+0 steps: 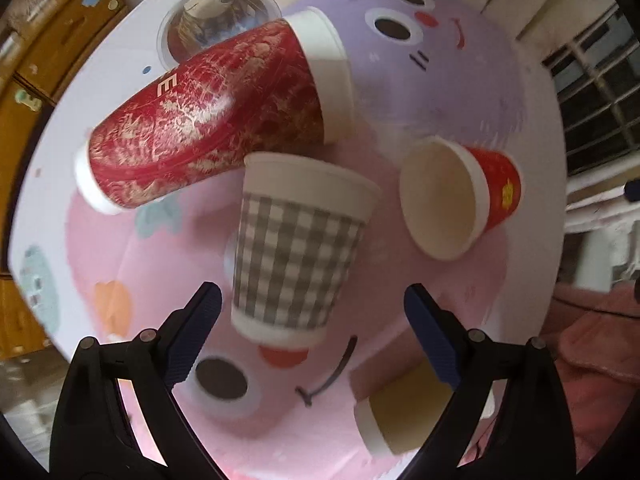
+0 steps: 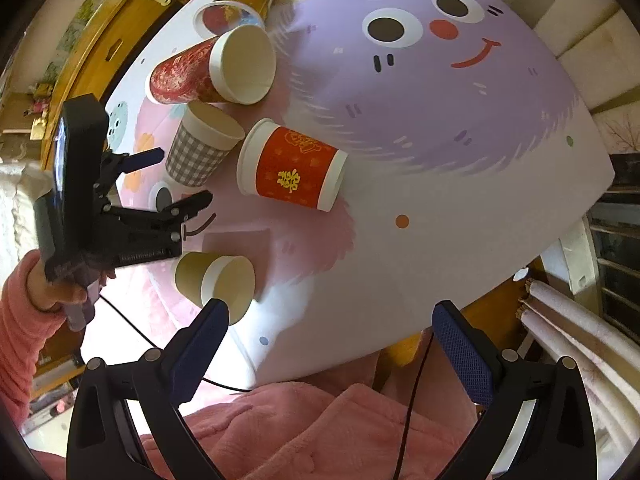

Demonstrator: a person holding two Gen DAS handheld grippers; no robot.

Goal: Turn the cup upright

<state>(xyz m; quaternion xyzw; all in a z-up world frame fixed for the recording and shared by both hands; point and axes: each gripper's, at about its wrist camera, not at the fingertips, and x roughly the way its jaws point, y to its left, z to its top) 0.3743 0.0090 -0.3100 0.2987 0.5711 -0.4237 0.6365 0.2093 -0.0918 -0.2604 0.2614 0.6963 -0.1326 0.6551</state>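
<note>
left gripper [image 1: 312, 300] is released on my feed, blue fingers [image 1: 200, 320] spread wide with the gingham cup [image 1: 298, 248] standing upright between them, touching neither as far as i can tell. from the right wrist view the same left gripper [image 2: 182, 178] sits just beside that checked cup [image 2: 200, 146]. right gripper [image 2: 330, 320] is also released, hanging over the near edge of the counter [image 2: 460, 208] and holding nothing.

close behind the gingham cup, a tall red cup [image 1: 208, 120] lies on its side, mouth facing away from the left camera. a clear plastic cup [image 1: 216, 20] sits just beyond it. to the right, a short red cup with gold print [image 2: 296, 166] lies on its side, near the gingham one but apart. a tan cup [image 2: 214, 280] lies tipped over near the counter's front edge, just beside my right gripper's left finger. counter carries a cartoon mat in purple and pink.
</note>
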